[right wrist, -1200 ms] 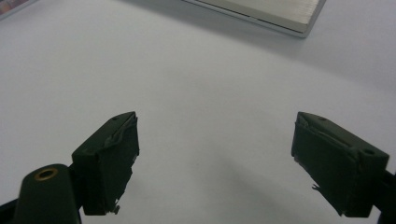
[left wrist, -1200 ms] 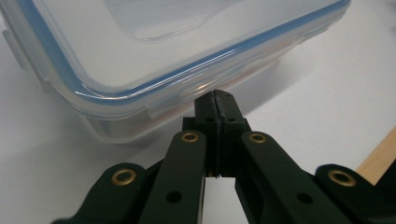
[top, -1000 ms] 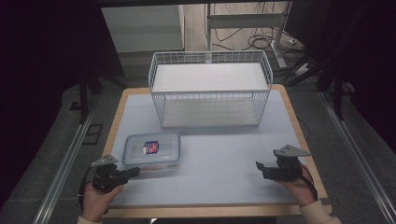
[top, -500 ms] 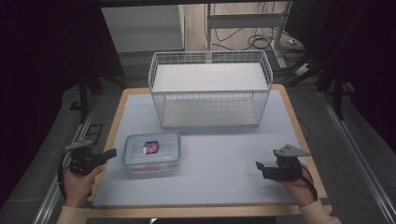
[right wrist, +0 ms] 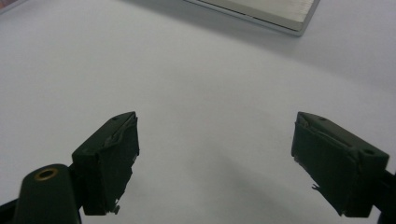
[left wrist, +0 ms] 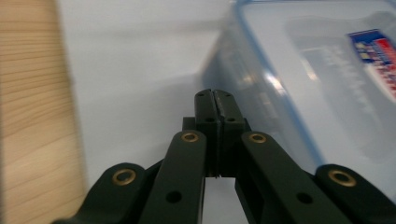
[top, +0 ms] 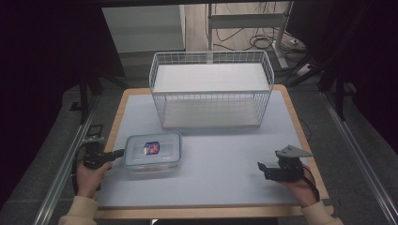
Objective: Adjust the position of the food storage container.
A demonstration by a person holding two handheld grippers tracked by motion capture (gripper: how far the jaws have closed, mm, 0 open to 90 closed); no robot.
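Clear plastic box [top: 153, 153]: it lies with lid on at the left front of the pale blue table [top: 220, 154], in front of the wire basket [top: 211, 89].
Left gripper [top: 116, 153]: jaws pressed together with nothing between, tips just beside the left wall of the box; if they touch it I cannot tell.
Right gripper [top: 262, 168]: jaws wide apart and empty, low above bare table at the right front, well apart from the box.
Label [top: 151, 148]: blue and red, on the lid.
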